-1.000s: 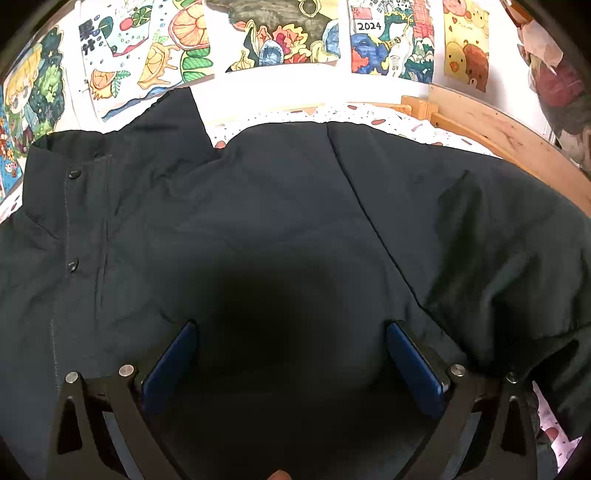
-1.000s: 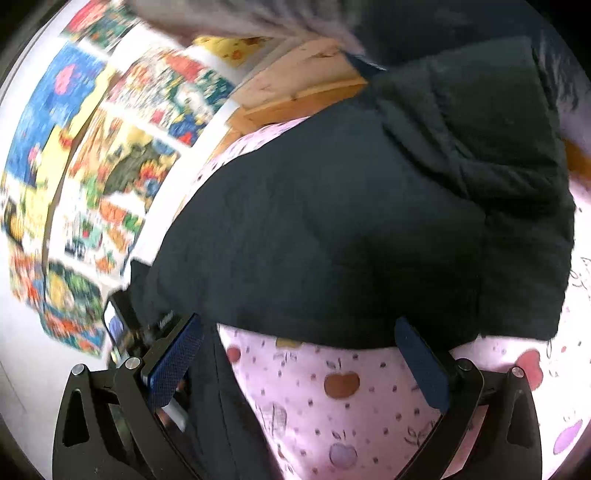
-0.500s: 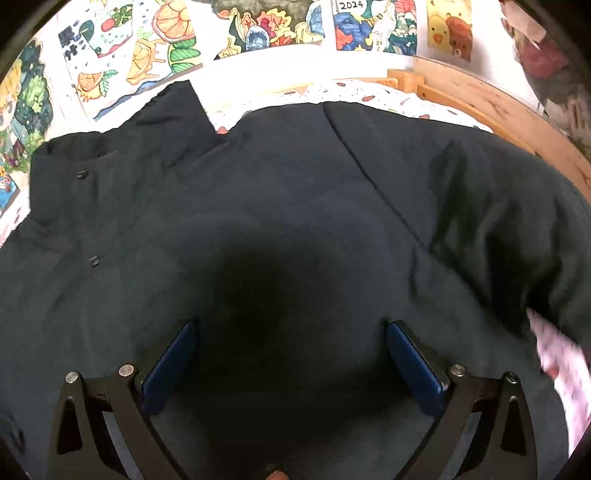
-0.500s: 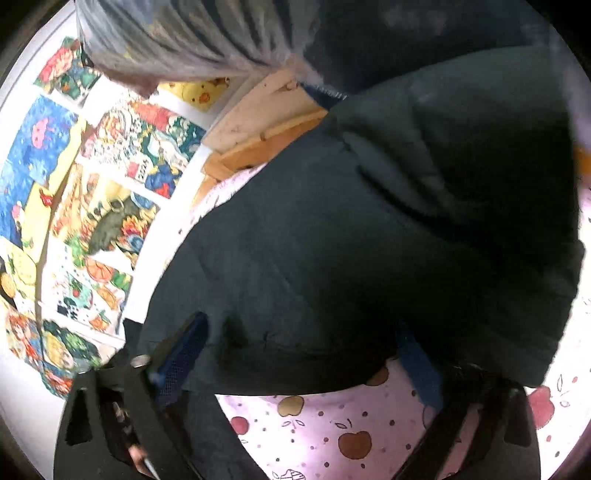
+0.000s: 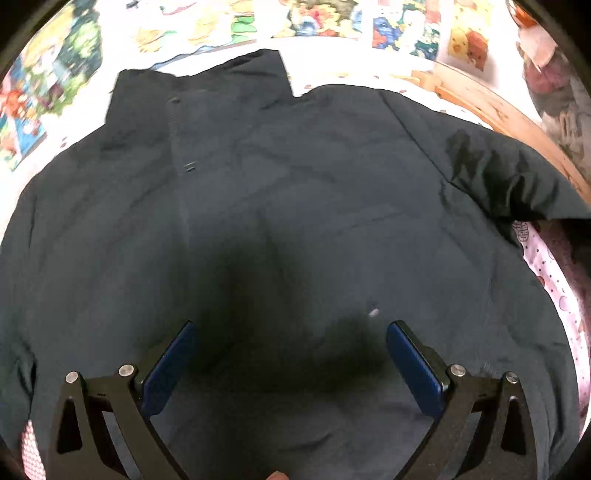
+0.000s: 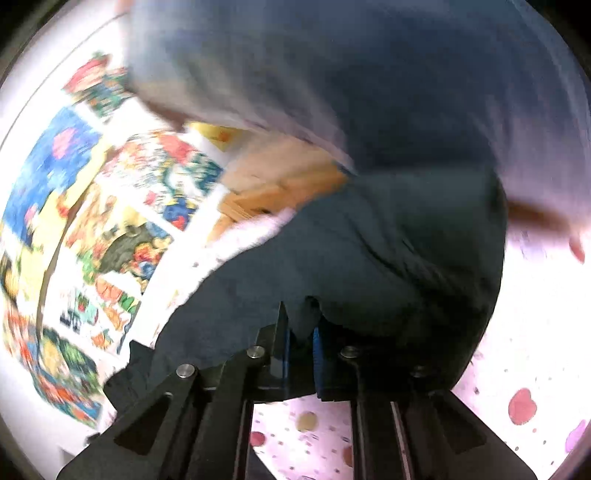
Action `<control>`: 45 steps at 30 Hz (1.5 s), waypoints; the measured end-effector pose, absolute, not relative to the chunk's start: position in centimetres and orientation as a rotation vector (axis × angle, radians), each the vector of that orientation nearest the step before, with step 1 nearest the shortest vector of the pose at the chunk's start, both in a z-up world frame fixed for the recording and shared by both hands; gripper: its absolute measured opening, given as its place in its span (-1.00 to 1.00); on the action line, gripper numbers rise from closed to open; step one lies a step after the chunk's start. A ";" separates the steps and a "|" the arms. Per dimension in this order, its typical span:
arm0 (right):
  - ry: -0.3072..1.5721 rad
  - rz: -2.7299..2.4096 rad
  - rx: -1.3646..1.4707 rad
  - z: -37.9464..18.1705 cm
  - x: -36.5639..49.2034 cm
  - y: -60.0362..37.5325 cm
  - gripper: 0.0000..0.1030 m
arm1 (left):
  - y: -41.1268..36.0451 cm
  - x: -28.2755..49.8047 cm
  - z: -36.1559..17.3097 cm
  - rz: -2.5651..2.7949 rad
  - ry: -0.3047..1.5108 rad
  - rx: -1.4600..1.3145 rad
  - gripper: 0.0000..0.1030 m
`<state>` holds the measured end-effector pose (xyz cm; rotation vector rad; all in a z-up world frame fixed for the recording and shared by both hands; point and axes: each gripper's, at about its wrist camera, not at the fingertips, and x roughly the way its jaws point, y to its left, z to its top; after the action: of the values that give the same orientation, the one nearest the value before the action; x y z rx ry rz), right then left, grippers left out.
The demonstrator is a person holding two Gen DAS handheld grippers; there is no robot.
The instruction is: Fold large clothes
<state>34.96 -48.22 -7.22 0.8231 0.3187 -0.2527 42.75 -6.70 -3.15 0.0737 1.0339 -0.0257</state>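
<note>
1. hovering over the garment, the left gripper [image 5: 290,354] has its two blue-padded fingers [image 5: 168,369] spread wide apart, with nothing between them.
2. the large dark navy fabric jacket [image 5: 295,206] lies spread flat on the pink fruit-print bed sheet [image 5: 550,266], filling most of the left wrist view, collar at the far end.
3. the right gripper [image 6: 299,354] has its blue pads nearly together, clamped on an edge of the dark navy jacket [image 6: 369,266]; this view is blurred.
4. beyond the jacket runs a light wooden bed frame [image 5: 509,114].
5. farthest back, colourful cartoon posters [image 5: 332,18] cover the white wall.
</note>
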 end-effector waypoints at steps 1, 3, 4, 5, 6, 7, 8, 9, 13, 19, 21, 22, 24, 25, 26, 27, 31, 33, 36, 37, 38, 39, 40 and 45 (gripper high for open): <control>0.283 -0.249 0.761 -6.0 35.0 -47.6 -0.84 | -5.9 42.2 -2.8 -0.014 1.037 0.066 1.00; 0.220 -0.238 0.660 -3.7 35.0 -46.6 -0.85 | -4.6 41.4 -2.3 0.003 1.036 0.063 1.00; 0.220 -0.238 0.660 -3.7 35.0 -46.6 -0.85 | -4.0 40.9 -2.0 0.015 1.030 0.064 1.00; 0.188 -0.228 0.604 -2.5 35.0 -46.0 -0.85 | -3.5 40.4 -1.7 0.025 1.022 0.067 1.00; 0.133 -0.209 0.487 -0.2 34.9 -44.6 -0.85 | -2.8 40.0 -1.3 0.037 1.011 0.071 1.00; 0.106 -0.194 0.429 0.9 35.0 -43.8 -0.85 | -2.1 39.4 -0.9 0.049 0.997 0.074 1.00; 0.085 -0.173 0.375 2.0 35.0 -43.0 -0.85 | -1.7 39.1 -0.5 0.057 0.985 0.075 1.00; 0.068 -0.147 0.322 3.1 35.1 -42.0 -0.85 | -1.1 38.6 -0.2 0.069 0.970 0.075 1.00; 0.022 -0.016 0.156 7.0 35.2 -37.8 -0.86 | 2.0 36.7 1.1 0.131 0.916 0.047 1.00; 0.066 0.199 -0.066 9.6 37.8 -28.1 -0.86 | 7.3 33.8 2.6 0.207 0.839 -0.027 1.00; 0.105 0.264 -0.132 8.9 38.2 -24.9 -0.86 | 8.8 33.1 2.8 0.209 0.828 -0.074 1.00; 0.105 0.264 -0.132 8.9 38.2 -24.9 -0.86 | 9.8 32.6 3.0 0.213 0.823 -0.098 1.00; 0.167 0.345 -0.236 7.6 38.4 -21.1 -0.86 | 11.3 31.8 3.1 0.223 0.812 -0.130 1.00; 0.208 0.411 -0.322 5.8 38.1 -17.9 -0.86 | 12.2 31.3 3.2 0.222 0.797 -0.149 1.00; 0.208 0.411 -0.322 5.8 38.1 -17.9 -0.86 | 12.6 30.9 3.2 0.222 0.784 -0.162 1.00; 0.232 0.446 -0.364 4.9 38.0 -16.6 -0.86 | 13.3 30.5 3.2 0.218 0.765 -0.185 1.00; 0.330 0.578 -0.605 0.1 36.1 -10.8 -0.86 | 15.5 29.7 2.7 0.138 0.730 -0.307 1.00; 0.340 0.587 -0.654 -0.8 35.6 -9.8 -0.80 | 16.1 29.6 2.3 0.089 0.716 -0.379 1.00; 0.457 0.658 -0.810 -4.4 34.2 -7.4 -0.44 | 16.8 29.8 1.4 0.018 0.709 -0.479 1.00; 0.506 0.698 -0.832 -5.3 33.7 -7.1 -0.25 | 16.9 30.0 1.1 -0.008 0.716 -0.510 1.00; 0.530 0.729 -0.845 -5.9 33.1 -6.8 0.10 | 16.9 30.0 0.7 -0.030 0.724 -0.534 1.00; 0.531 0.737 -0.863 -6.4 32.4 -6.7 0.19 | 17.0 30.1 0.4 -0.052 0.731 -0.557 1.00; 0.531 0.737 -0.863 -6.4 32.4 -6.7 0.19 | 17.1 30.4 0.0 -0.078 0.744 -0.587 1.00; 0.529 0.775 -0.846 -5.9 29.2 -8.4 0.40 | 16.9 31.1 -2.2 -0.113 0.831 -0.643 1.00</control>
<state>29.19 -8.38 -5.93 -0.8455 0.5285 0.7750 31.06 16.89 -2.25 -0.6428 0.8310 -0.1129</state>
